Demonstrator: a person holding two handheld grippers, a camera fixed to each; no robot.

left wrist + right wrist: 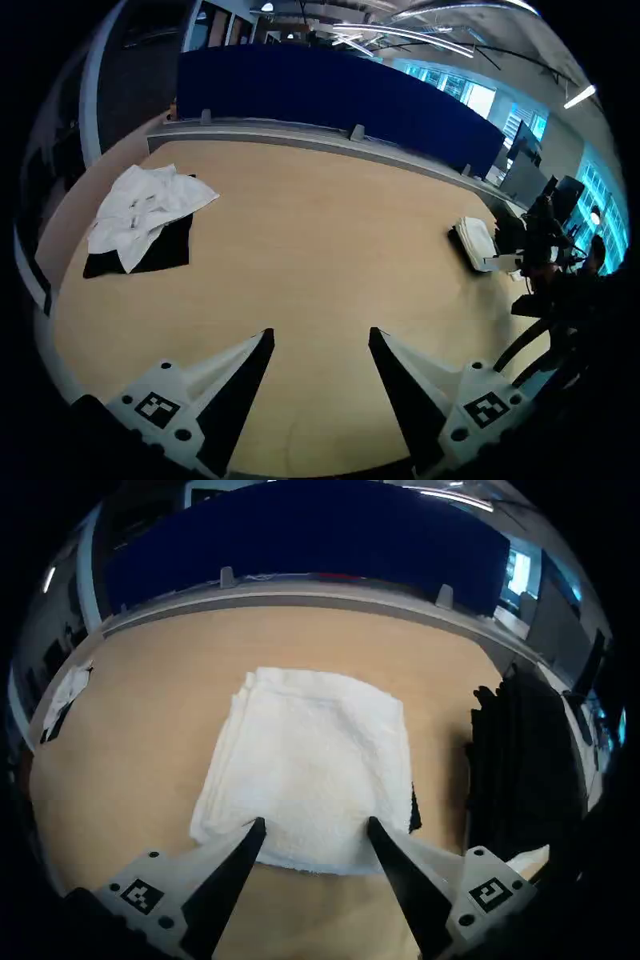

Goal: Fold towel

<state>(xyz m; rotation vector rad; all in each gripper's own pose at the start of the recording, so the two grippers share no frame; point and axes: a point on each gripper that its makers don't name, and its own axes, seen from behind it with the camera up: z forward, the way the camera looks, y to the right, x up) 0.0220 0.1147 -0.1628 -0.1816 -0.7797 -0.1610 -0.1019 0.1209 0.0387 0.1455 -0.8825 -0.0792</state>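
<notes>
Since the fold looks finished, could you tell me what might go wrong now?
The right tool sits open at the near edge of the folded white towel; closing there might pinch only top layers and pull the fold apart. The black pile lies close beside it, so dragging sideways could disturb it.

The left gripper (321, 332) is showing two white fingers (210, 374) tapering to points, their inner faces showing black; each finger is carrying a square black-and-white marker (157, 409) with small dark screw holes (166, 366) sitting around it; the right gripper (316, 822) is wearing the same white shells, black inner faces and square tags
</notes>
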